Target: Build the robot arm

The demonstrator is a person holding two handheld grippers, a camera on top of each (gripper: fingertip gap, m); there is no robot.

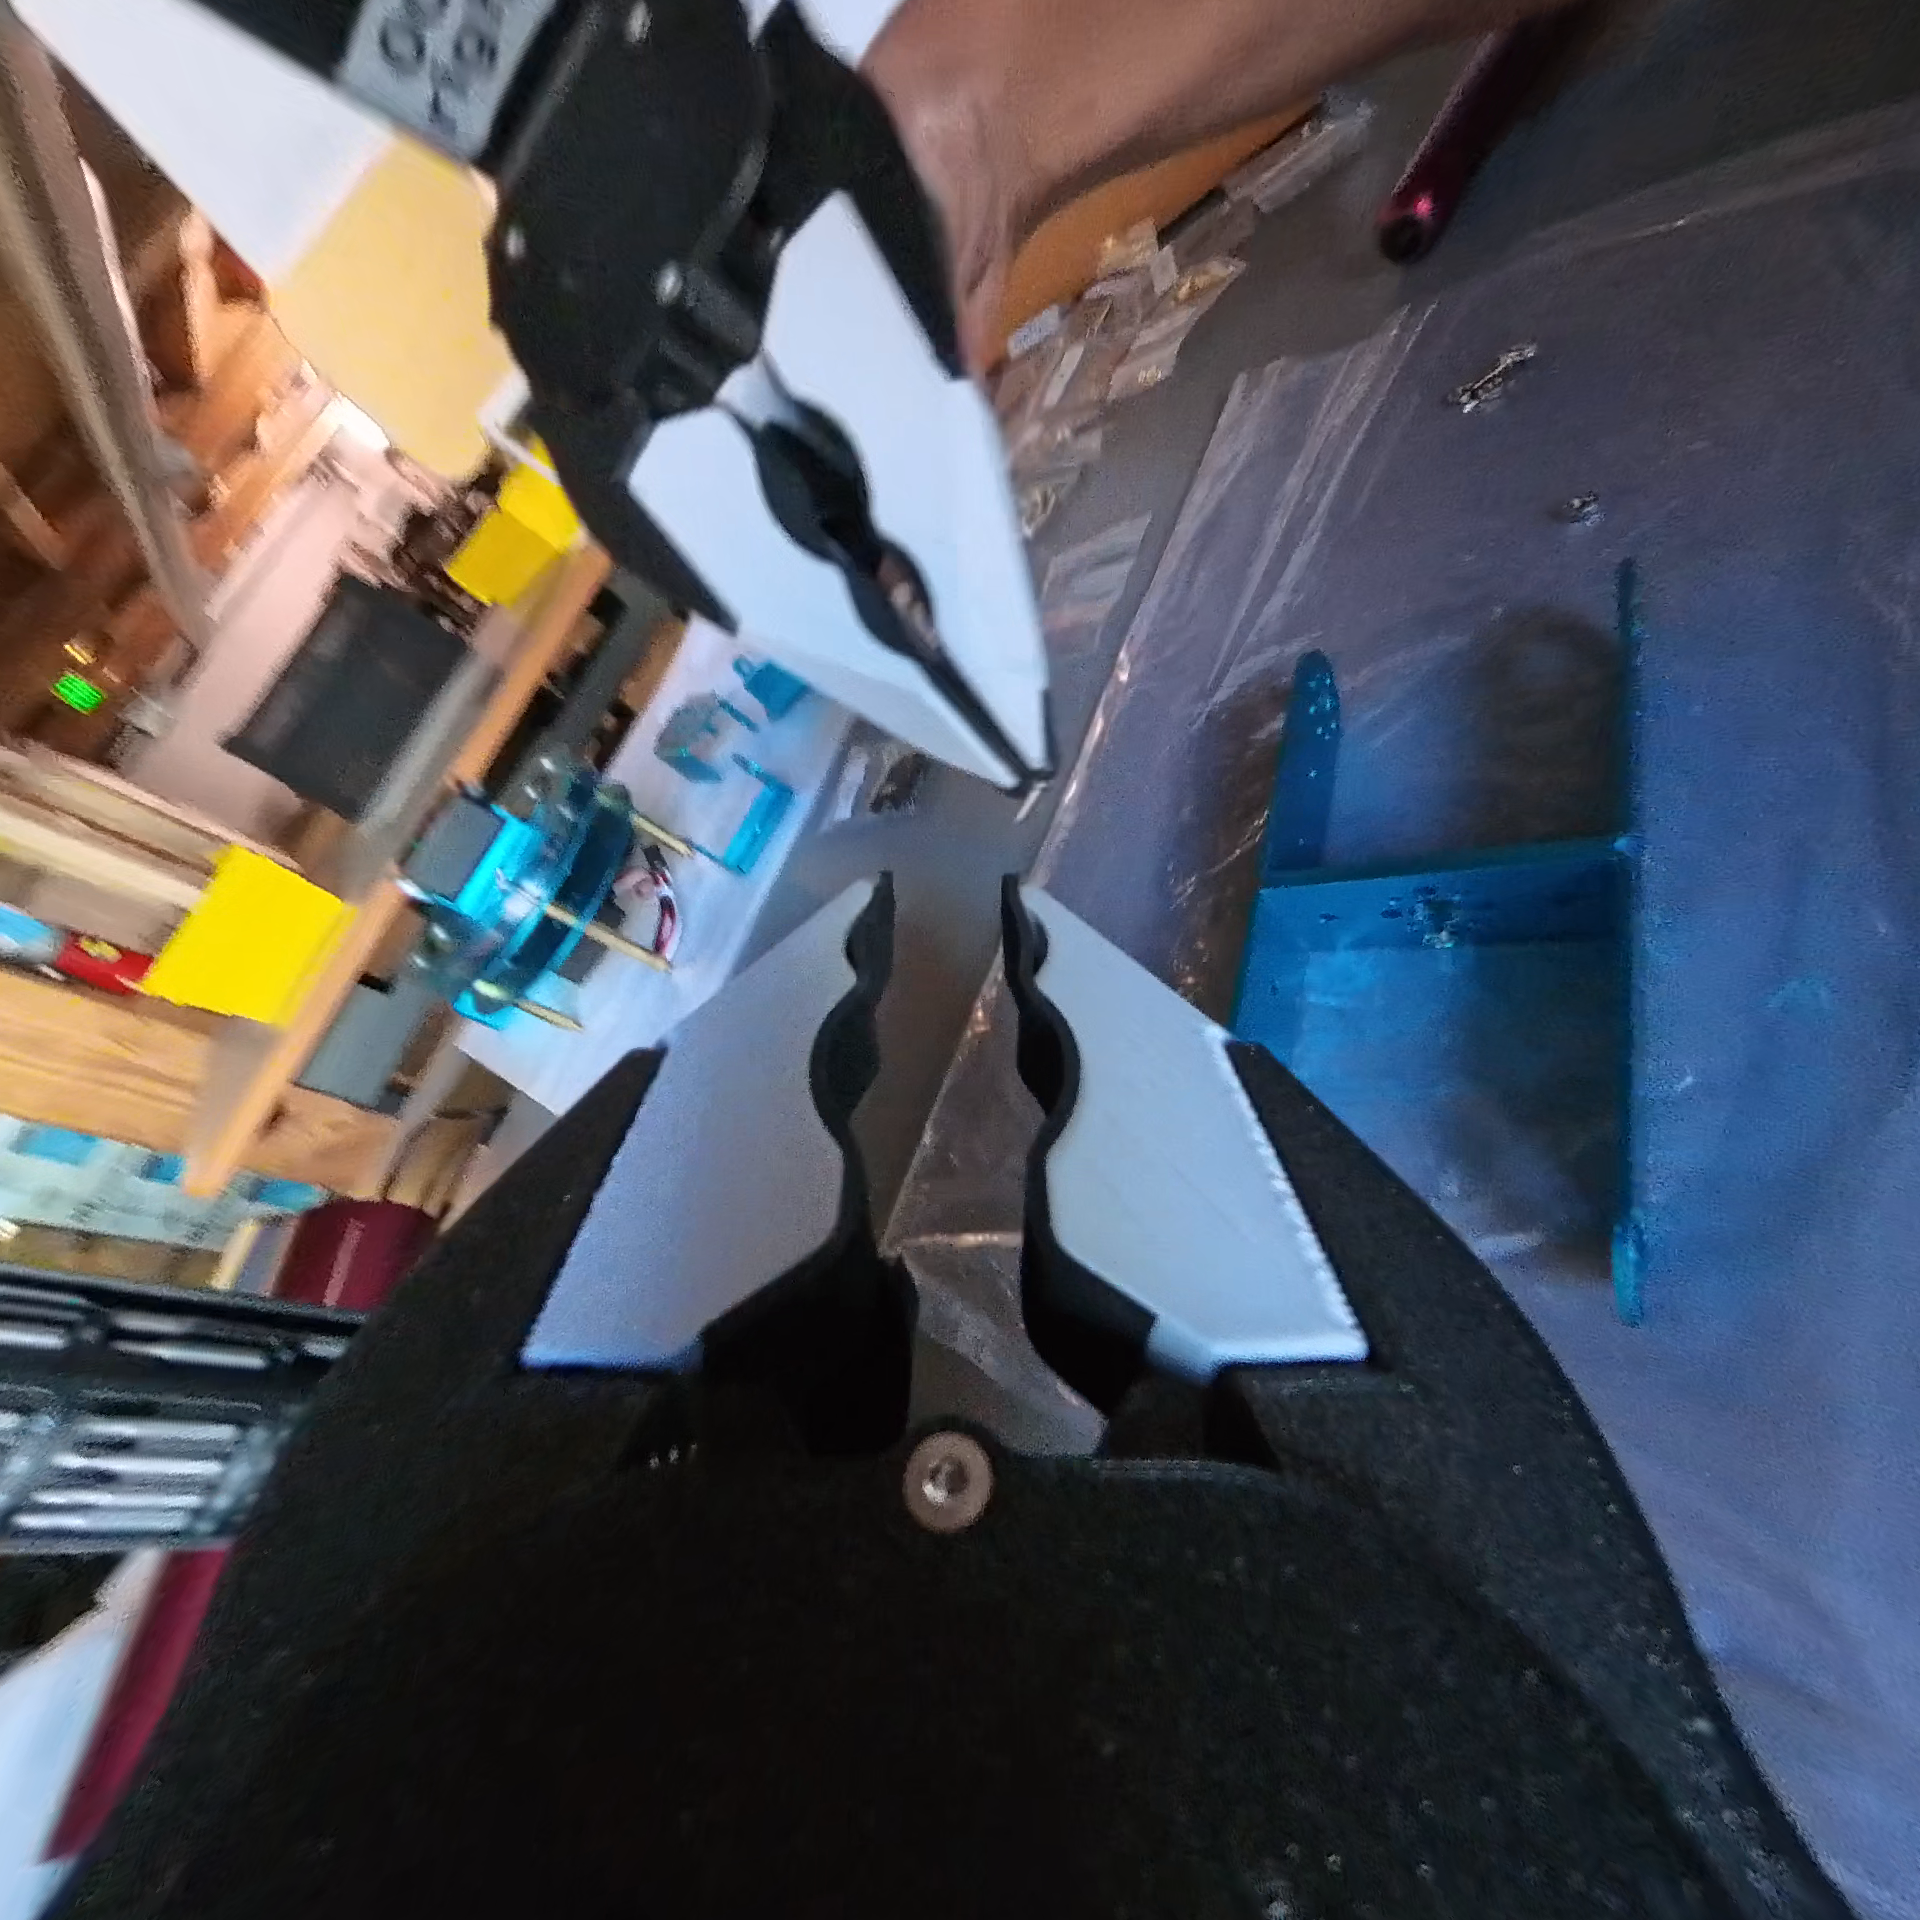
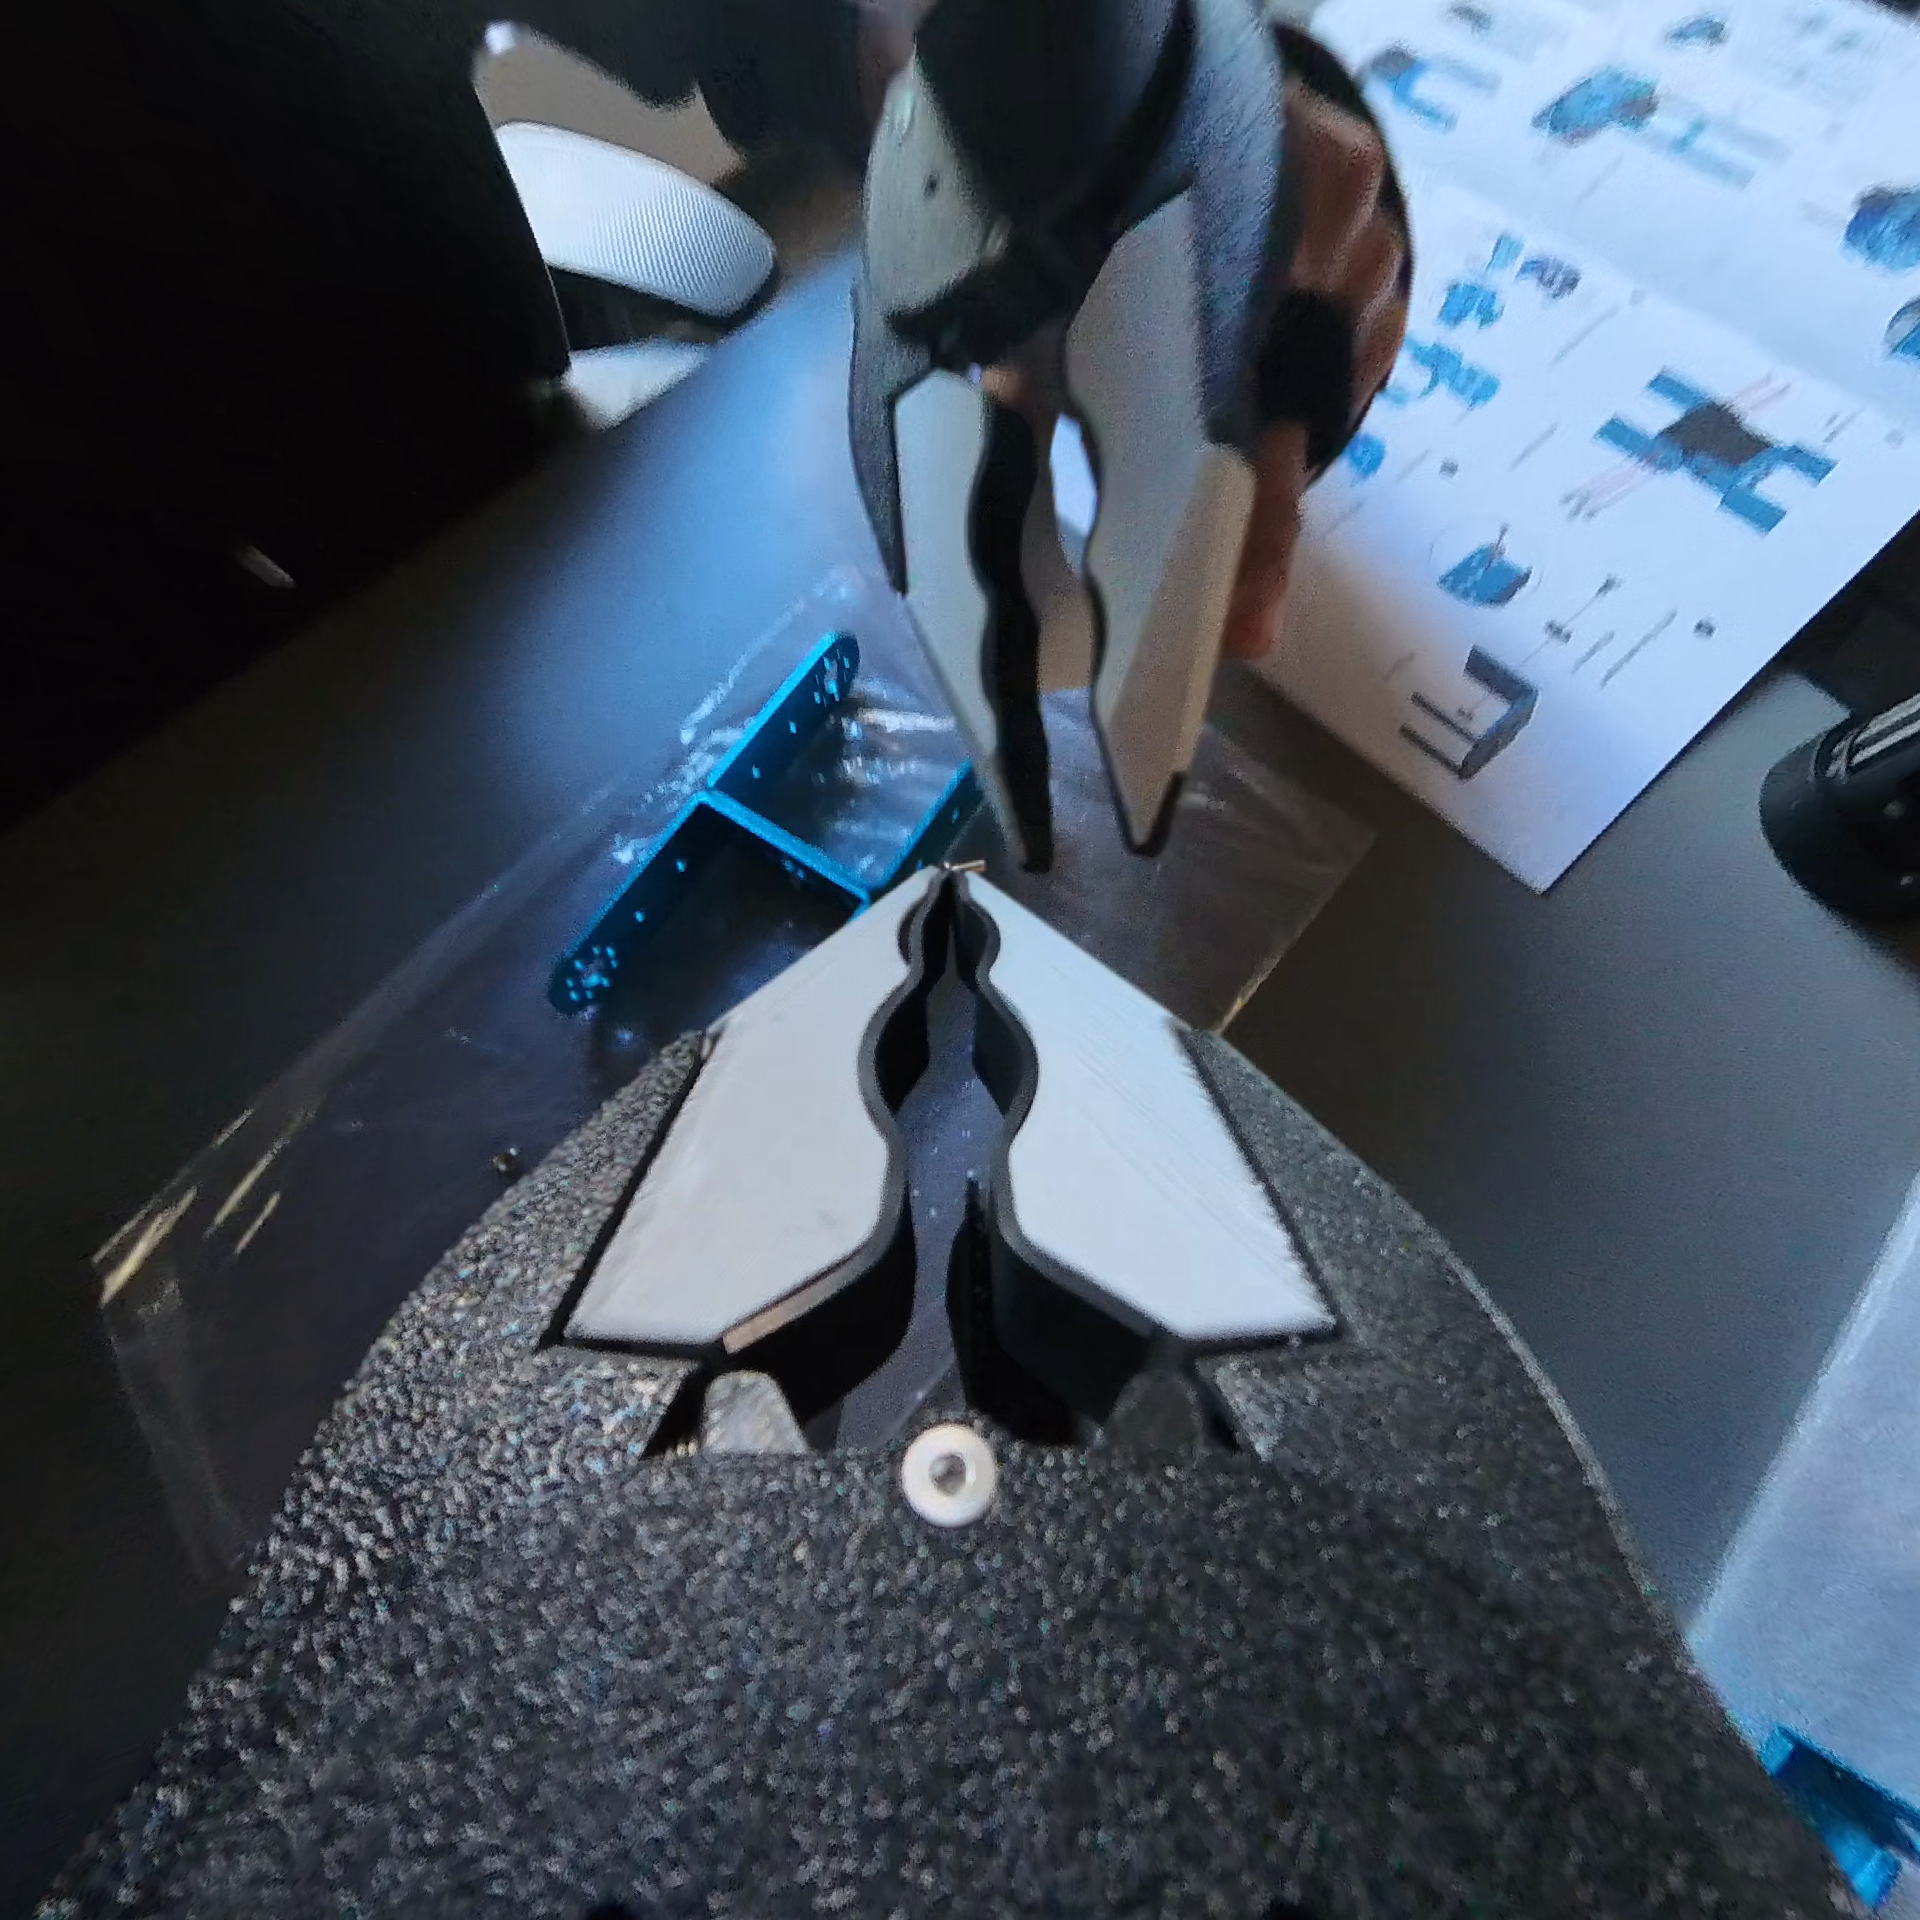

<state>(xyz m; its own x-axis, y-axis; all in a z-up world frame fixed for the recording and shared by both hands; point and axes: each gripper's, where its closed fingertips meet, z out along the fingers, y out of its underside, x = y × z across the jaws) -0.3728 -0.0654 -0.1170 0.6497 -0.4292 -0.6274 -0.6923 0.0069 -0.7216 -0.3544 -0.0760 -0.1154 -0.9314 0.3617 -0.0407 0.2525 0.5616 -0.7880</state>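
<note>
My right gripper (image 2: 951, 878) is shut, and a tiny silver metal part (image 2: 964, 869) is pinched at its tips. It also shows in the left wrist view (image 1: 1029, 774), coming down from above with a hand behind it. My left gripper (image 1: 943, 894) is open with nothing between its fingers. Its tips stand just short of the right gripper's tips, and it shows in the right wrist view (image 2: 1091, 847). A blue metal bracket (image 2: 748, 821) lies on a clear plastic bag (image 2: 1226, 862) on the dark table, beside both grippers. The bracket also shows in the left wrist view (image 1: 1455, 935).
A printed sheet with blue drawings (image 2: 1558, 416) lies past the grippers. A blue clear-plastic assembly with brass posts (image 1: 530, 894), small bags of hardware (image 1: 1122, 312), loose screws (image 1: 1496, 379) and a dark red tool handle (image 1: 1434, 177) are on the table. A black wheel (image 2: 1849, 821) is at the right. The grippers are tip to tip, or close to it.
</note>
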